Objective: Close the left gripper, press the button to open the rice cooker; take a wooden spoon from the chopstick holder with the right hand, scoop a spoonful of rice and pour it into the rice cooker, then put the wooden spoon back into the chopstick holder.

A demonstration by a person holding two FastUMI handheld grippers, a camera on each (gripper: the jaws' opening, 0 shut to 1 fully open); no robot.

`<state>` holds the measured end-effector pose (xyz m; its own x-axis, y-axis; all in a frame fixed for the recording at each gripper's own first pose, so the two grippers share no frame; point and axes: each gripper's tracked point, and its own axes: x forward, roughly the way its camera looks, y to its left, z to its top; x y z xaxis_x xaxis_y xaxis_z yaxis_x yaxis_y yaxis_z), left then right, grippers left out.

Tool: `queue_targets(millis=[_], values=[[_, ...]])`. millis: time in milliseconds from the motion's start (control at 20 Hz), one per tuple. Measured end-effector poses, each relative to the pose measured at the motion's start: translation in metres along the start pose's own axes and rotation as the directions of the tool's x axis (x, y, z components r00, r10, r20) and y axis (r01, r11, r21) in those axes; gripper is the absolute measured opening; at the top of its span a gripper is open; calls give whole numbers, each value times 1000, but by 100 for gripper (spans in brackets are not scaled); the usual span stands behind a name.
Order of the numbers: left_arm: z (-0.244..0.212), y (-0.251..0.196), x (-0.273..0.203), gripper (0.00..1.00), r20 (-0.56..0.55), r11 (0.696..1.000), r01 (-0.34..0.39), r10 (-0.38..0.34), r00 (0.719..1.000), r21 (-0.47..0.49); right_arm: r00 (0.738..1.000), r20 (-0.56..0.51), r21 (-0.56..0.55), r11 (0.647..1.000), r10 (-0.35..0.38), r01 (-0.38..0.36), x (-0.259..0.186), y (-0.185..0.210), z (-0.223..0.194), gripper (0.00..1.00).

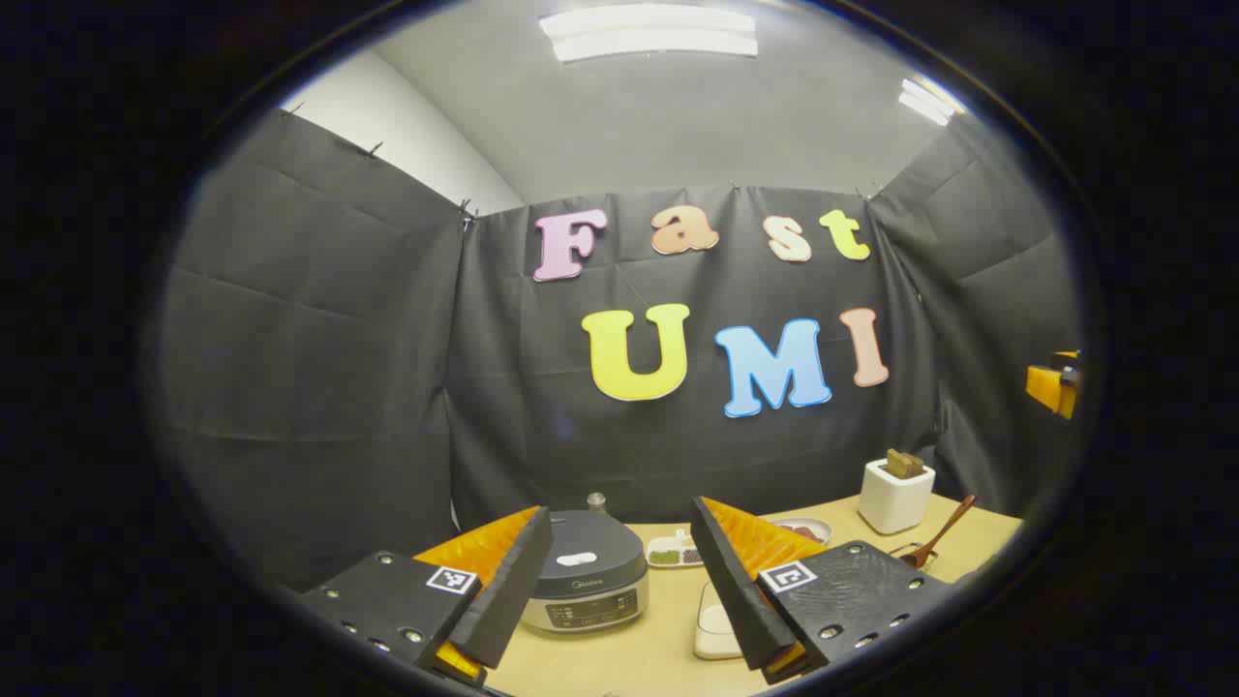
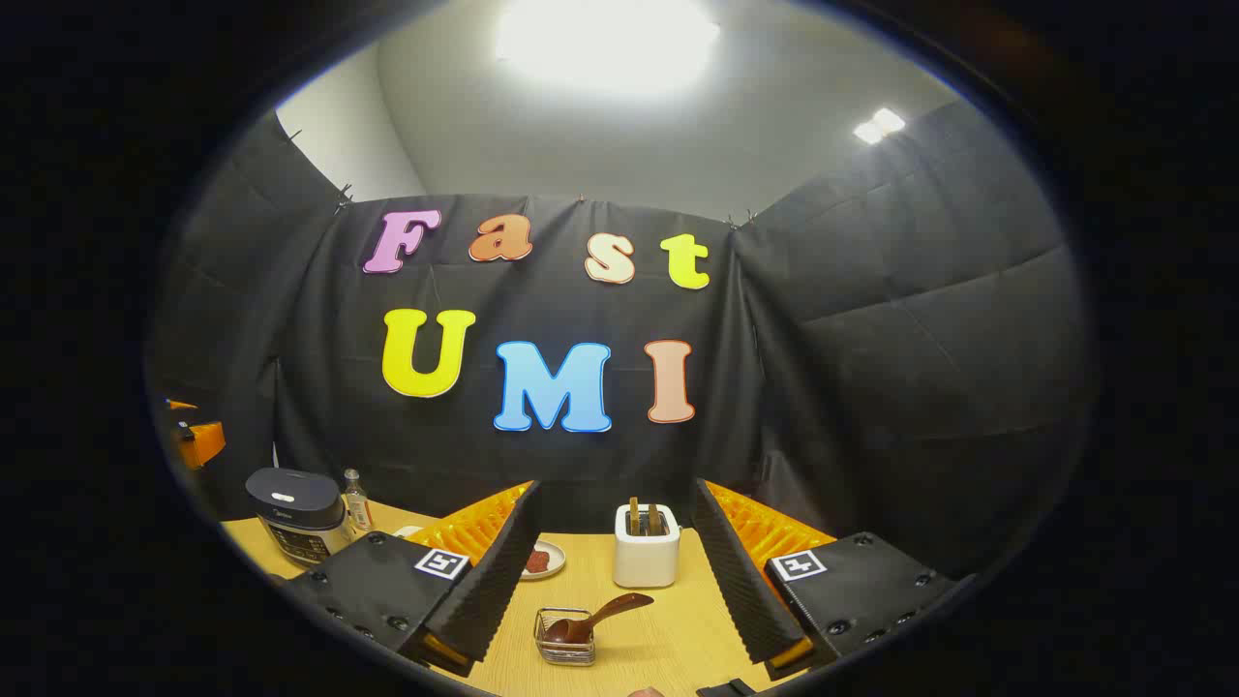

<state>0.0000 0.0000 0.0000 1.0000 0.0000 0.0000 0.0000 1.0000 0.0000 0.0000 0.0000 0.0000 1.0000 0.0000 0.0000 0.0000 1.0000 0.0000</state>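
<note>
Wooden table (image 2: 668, 629) up front: we've got both grippers, left (image 1: 619, 590) and right (image 2: 615, 590), with jaws wide and empty, rice cooker (image 1: 589, 571) shut ahead of the left, wooden spoon (image 2: 592, 620) sitting in its wire holder (image 2: 566, 641)

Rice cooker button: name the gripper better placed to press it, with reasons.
Left. The rice cooker, lid down, sits between the open left gripper fingers; from the right gripper it stands far off to the side.
</note>
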Motion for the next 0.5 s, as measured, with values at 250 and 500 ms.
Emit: queue_targets(millis=[250,500], values=[[1,-6,-2,90,-4,1000,-2,2,1000,5,1000,-12,3,1000,-1,1,3,-5,-7,97],[1,-11,-4,89,-10,1000,-2,2,1000,13,1000,-19,1,1000,2,-2,3,-10,-11,98]])
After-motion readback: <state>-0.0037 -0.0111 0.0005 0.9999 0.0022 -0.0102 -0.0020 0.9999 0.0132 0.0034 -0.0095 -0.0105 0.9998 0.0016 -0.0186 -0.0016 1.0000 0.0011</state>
